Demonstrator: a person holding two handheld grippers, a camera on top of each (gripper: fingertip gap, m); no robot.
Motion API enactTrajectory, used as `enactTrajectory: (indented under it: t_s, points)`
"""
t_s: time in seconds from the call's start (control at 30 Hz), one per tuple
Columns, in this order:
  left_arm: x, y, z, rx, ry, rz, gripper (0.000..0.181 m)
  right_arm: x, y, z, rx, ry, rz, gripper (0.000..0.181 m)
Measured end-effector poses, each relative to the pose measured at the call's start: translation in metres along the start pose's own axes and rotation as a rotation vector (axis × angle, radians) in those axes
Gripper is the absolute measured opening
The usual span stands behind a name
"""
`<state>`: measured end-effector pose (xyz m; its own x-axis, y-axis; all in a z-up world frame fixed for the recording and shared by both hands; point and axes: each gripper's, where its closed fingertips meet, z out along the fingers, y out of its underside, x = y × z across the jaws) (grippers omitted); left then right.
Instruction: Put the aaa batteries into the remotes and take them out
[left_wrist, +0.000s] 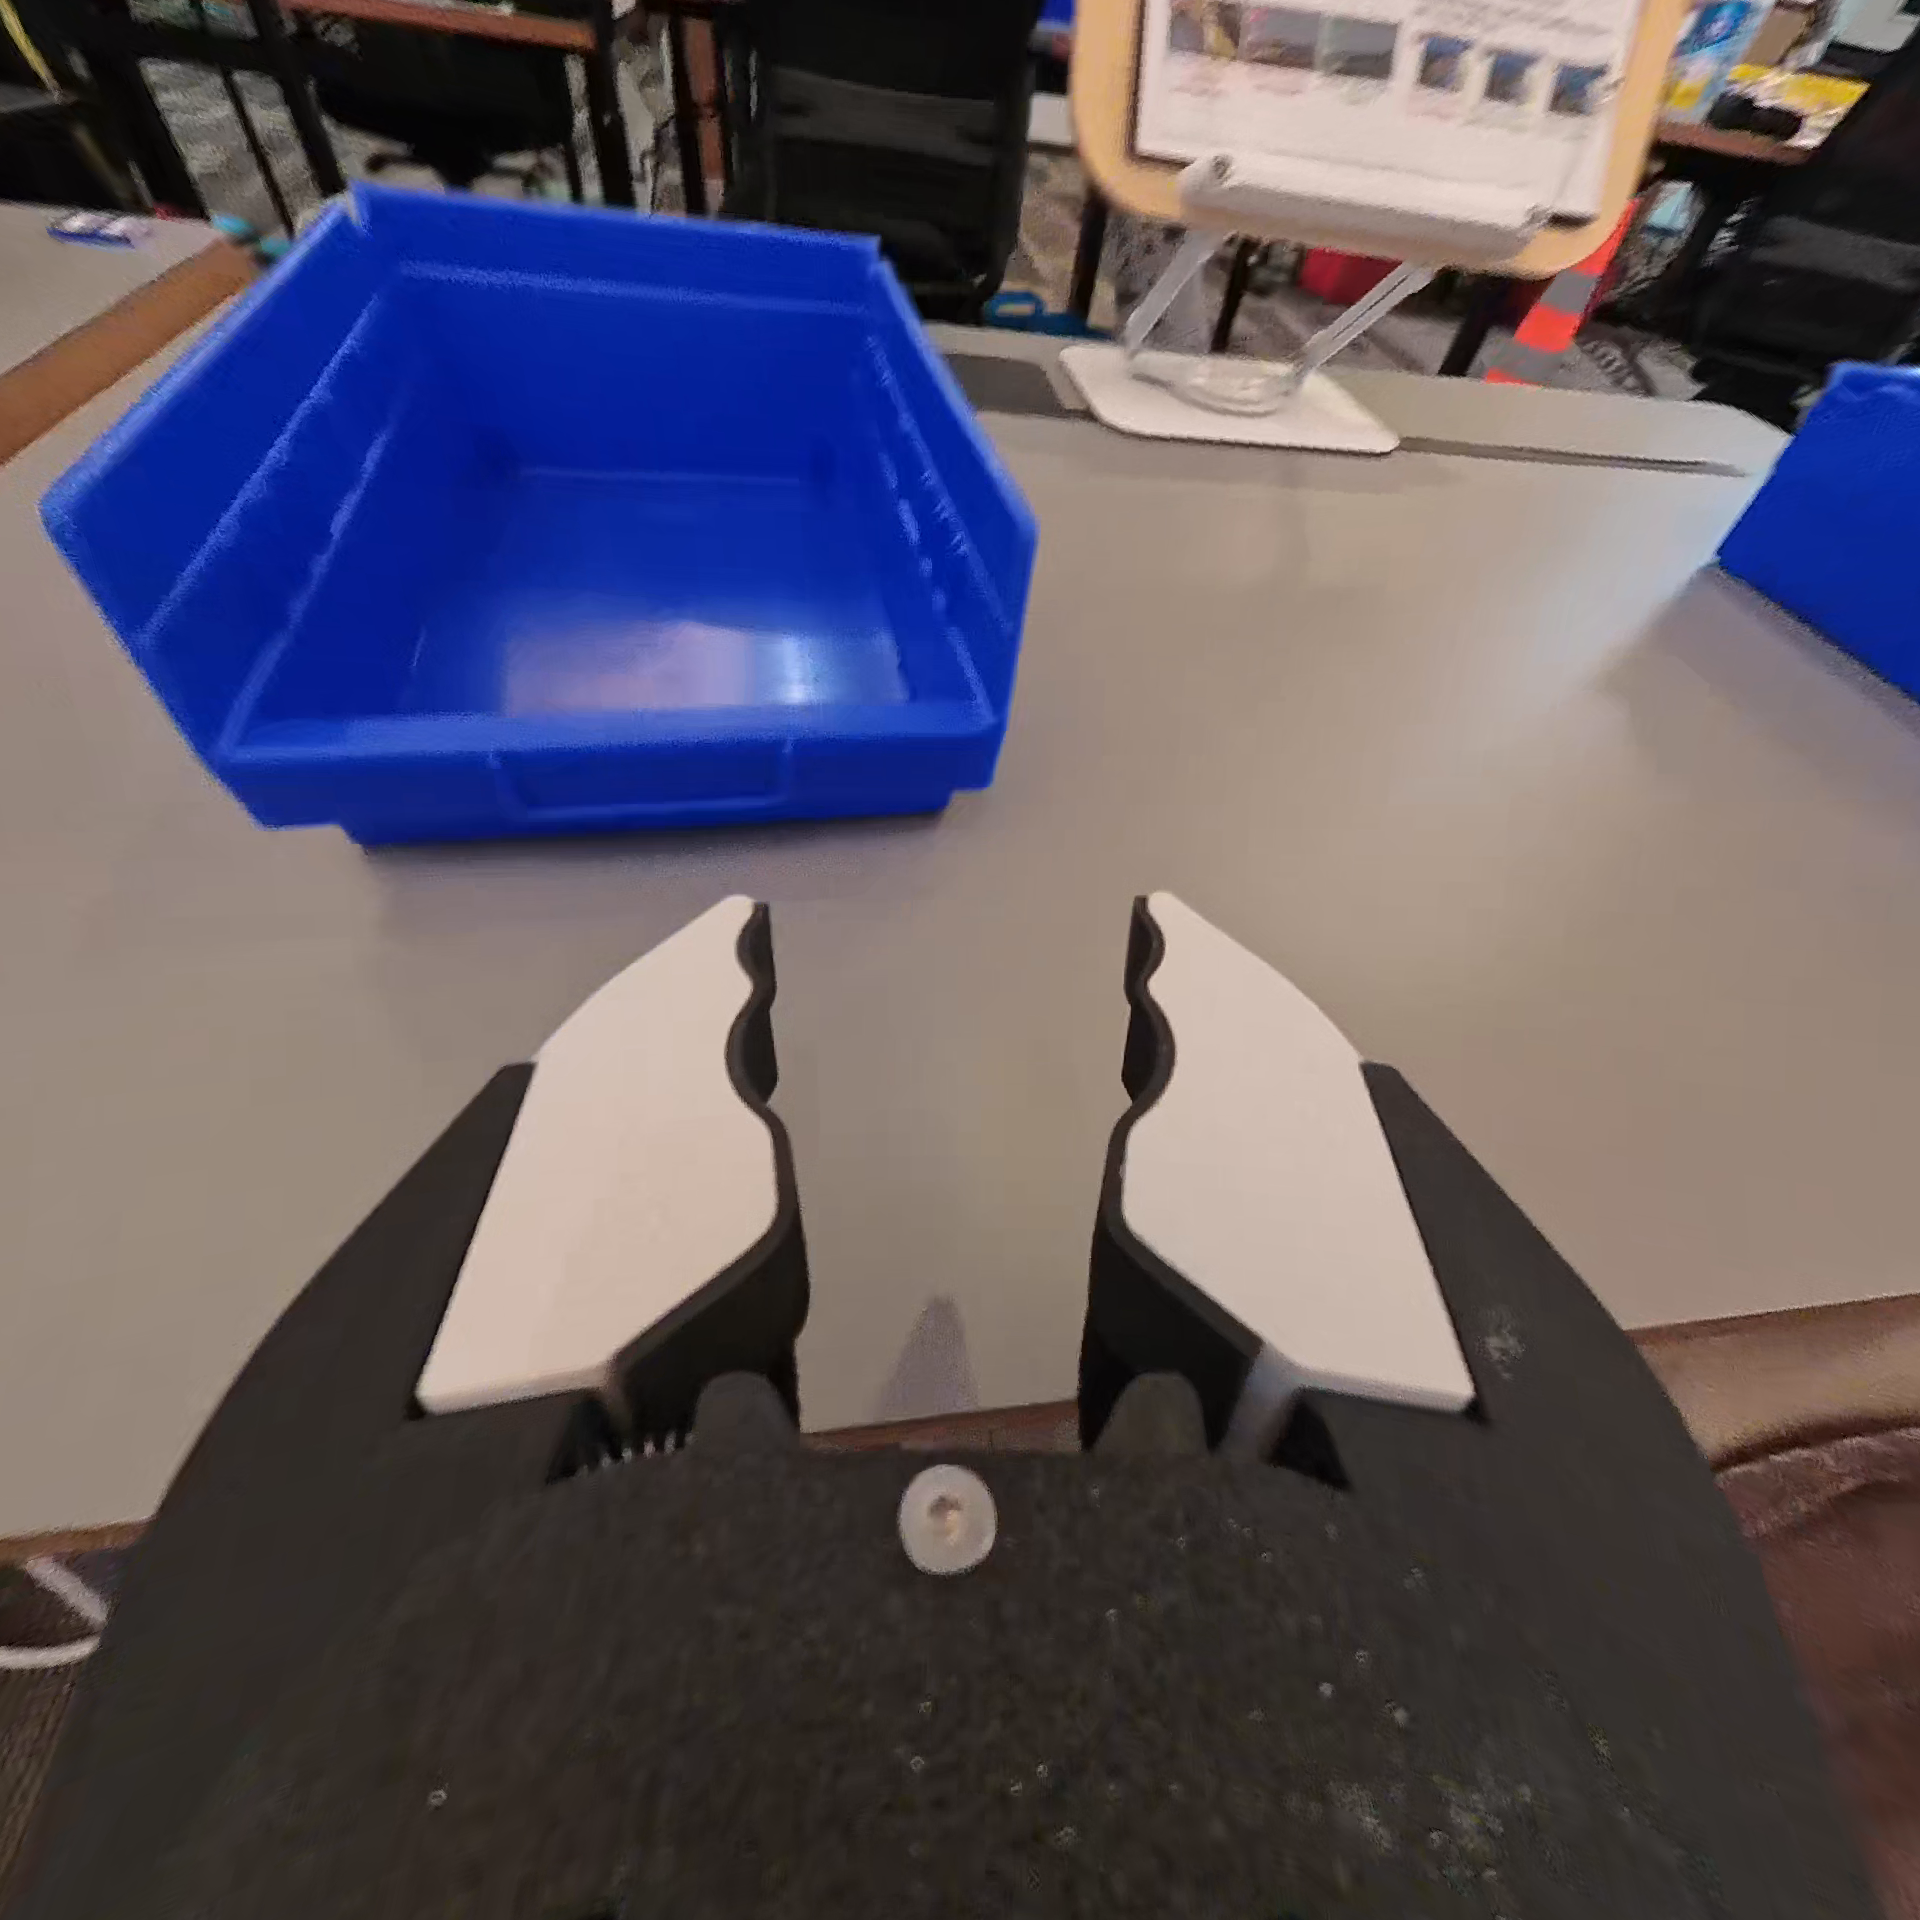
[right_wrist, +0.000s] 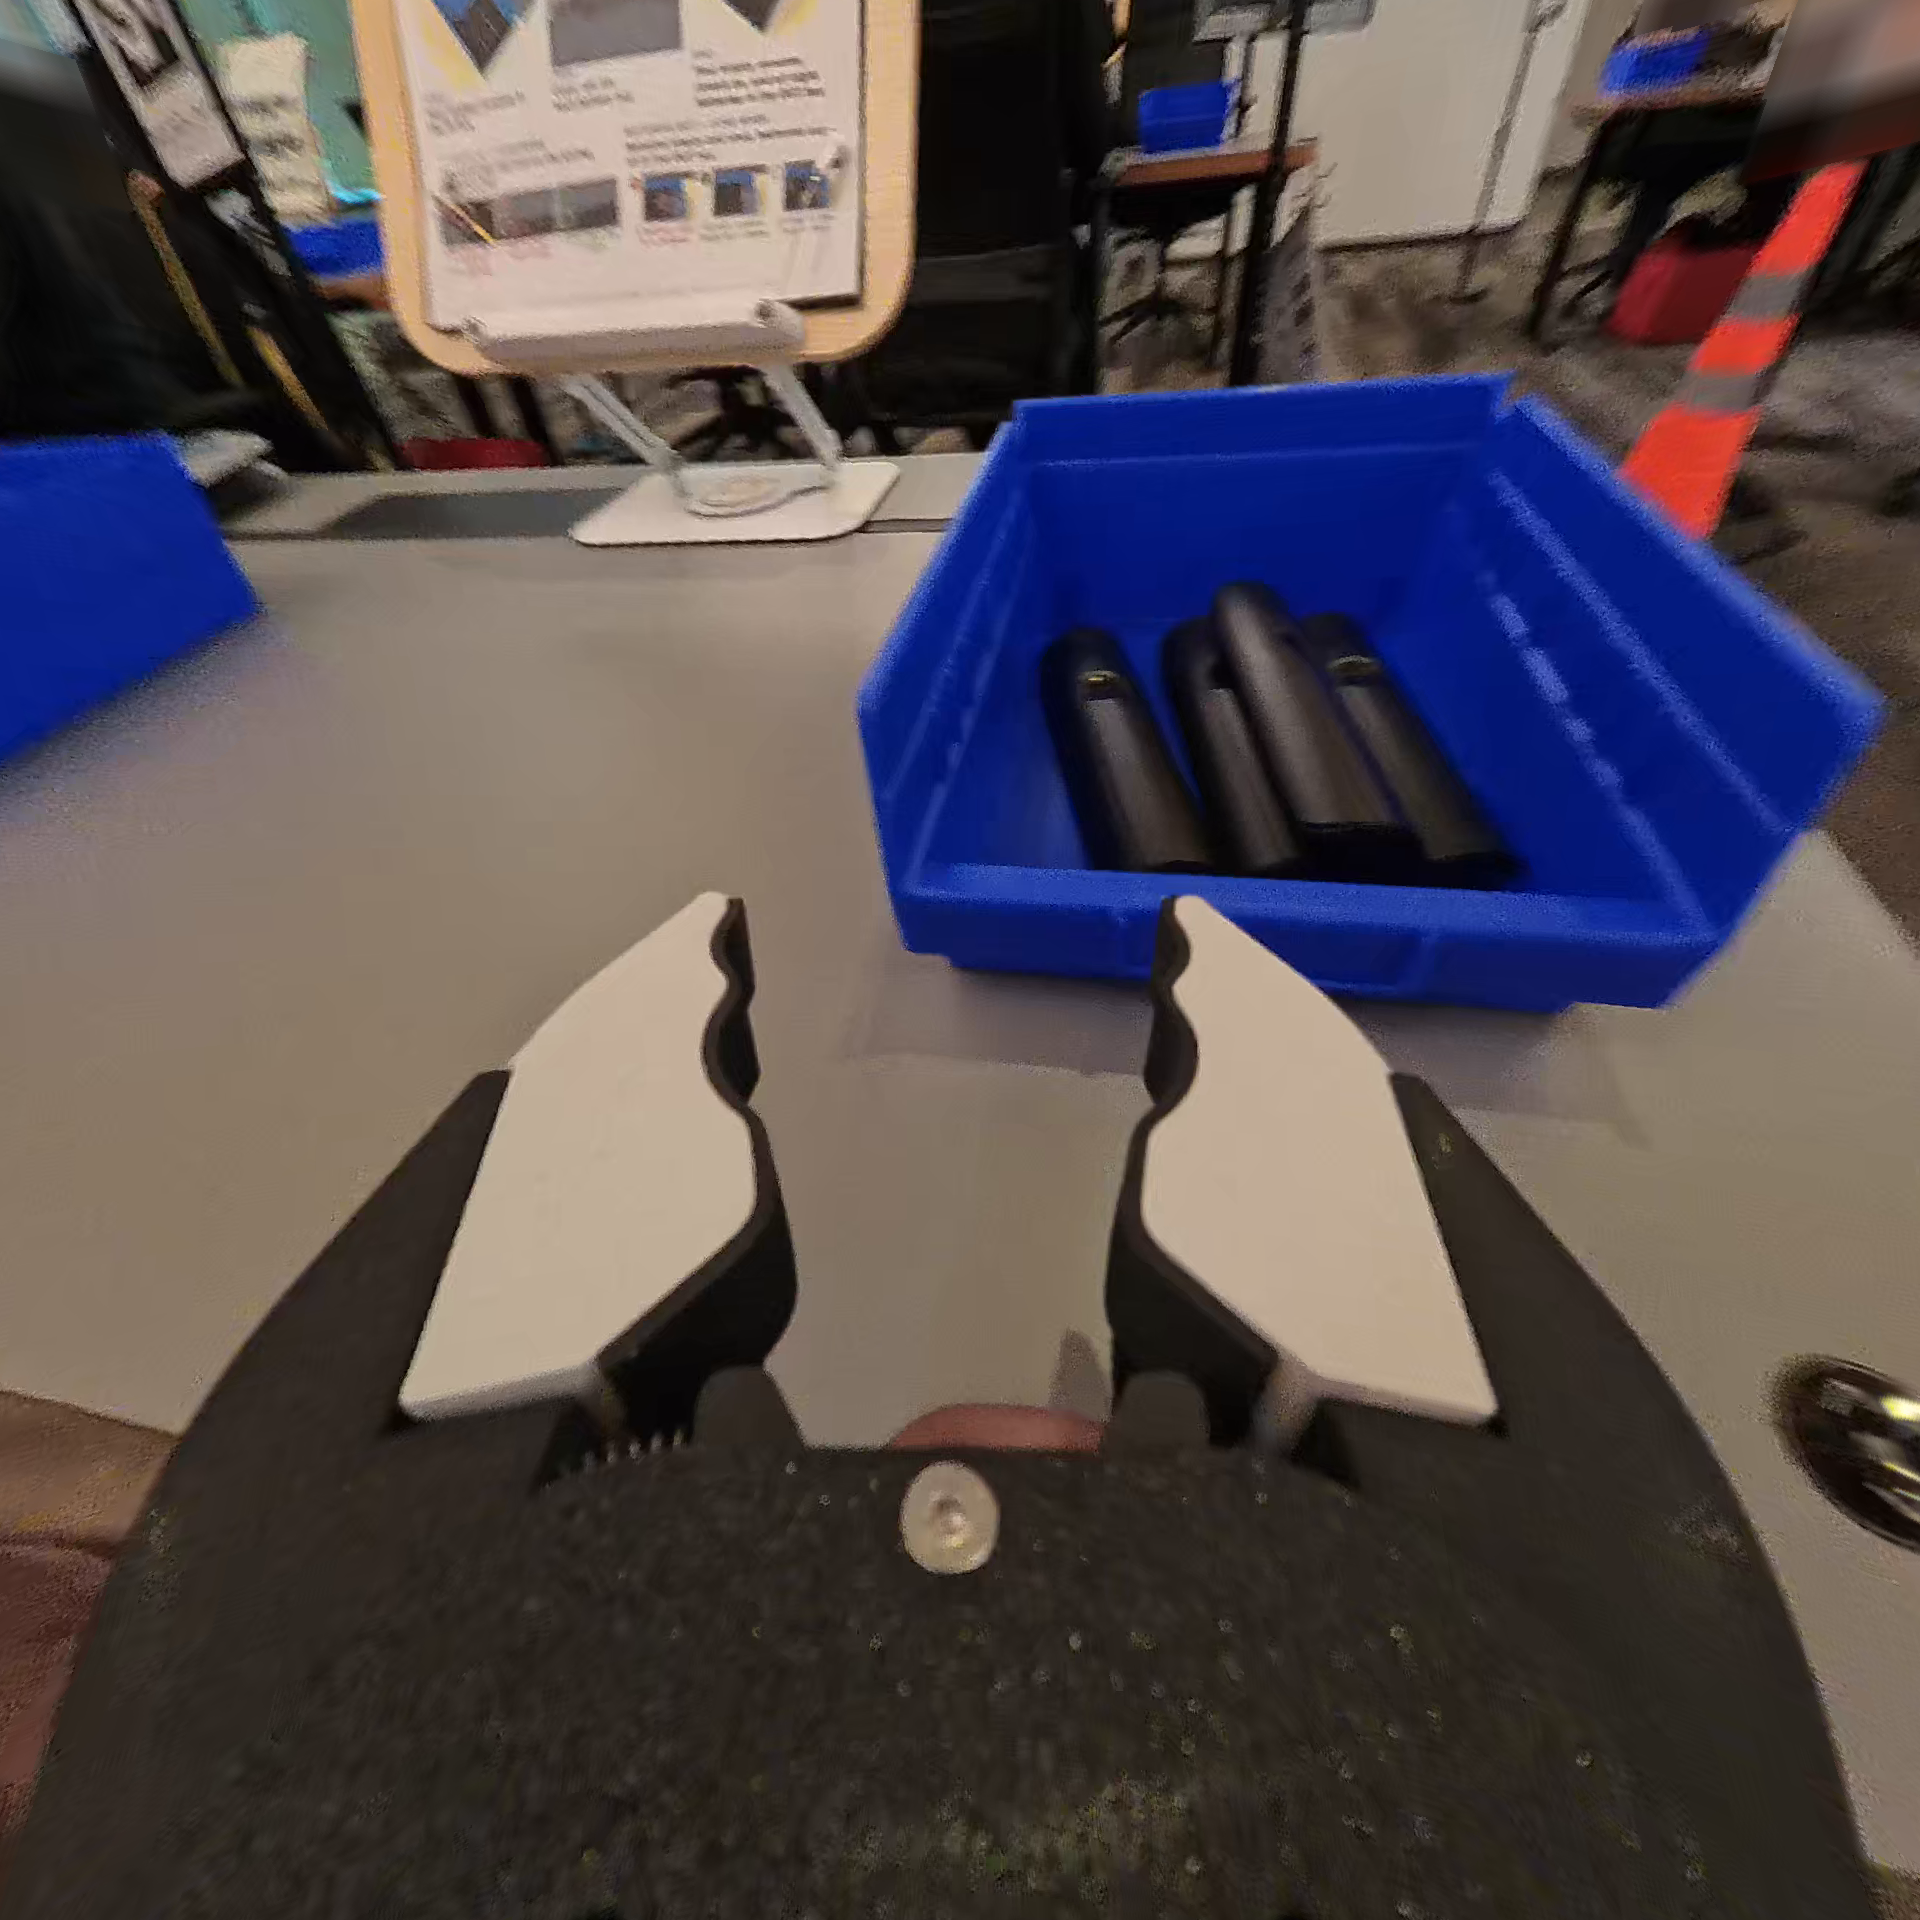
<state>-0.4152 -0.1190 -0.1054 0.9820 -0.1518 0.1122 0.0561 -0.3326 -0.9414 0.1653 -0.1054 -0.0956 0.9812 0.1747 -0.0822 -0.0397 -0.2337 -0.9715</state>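
Observation:
Several black remotes (right_wrist: 1262, 743) lie side by side in a blue bin (right_wrist: 1330, 940) on the right of the grey table, seen in the right wrist view. My right gripper (right_wrist: 954, 909) is open and empty, hovering over the table just in front of and left of that bin. In the left wrist view an empty blue bin (left_wrist: 582, 774) stands on the left of the table. My left gripper (left_wrist: 951, 909) is open and empty, over bare table in front of and right of that bin. No batteries show in either view.
A document stand (left_wrist: 1236, 400) with a printed sheet stands at the table's far edge, also in the right wrist view (right_wrist: 732, 499). Each view shows the other bin's edge (left_wrist: 1839, 520) (right_wrist: 104, 582). An orange cone (right_wrist: 1725, 374) stands beyond the table. The table's near edge (left_wrist: 1714, 1320) lies below my left gripper. The tips of one gripper are about 60 cm away from the tips of the other.

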Motion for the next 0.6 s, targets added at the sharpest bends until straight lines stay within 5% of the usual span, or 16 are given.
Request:
enactTrajectory:
  t_s: [0.17, 0.33, 0.6]
  points:
    - [-0.002, 0.014, 0.006, -0.059, 0.037, -0.031, 0.067, 0.016, -0.005, -0.010, -0.021, 0.103, -0.179, 0.073]
    - [0.001, 0.013, 0.008, -0.058, 0.029, -0.002, 0.064, 0.010, 0.003, -0.004, -0.036, 0.011, -0.041, 0.070]
    - [0.006, 0.011, 0.021, -0.073, 0.045, 0.051, 0.066, 0.003, 0.019, -0.006, -0.100, 0.017, -0.091, 0.071]
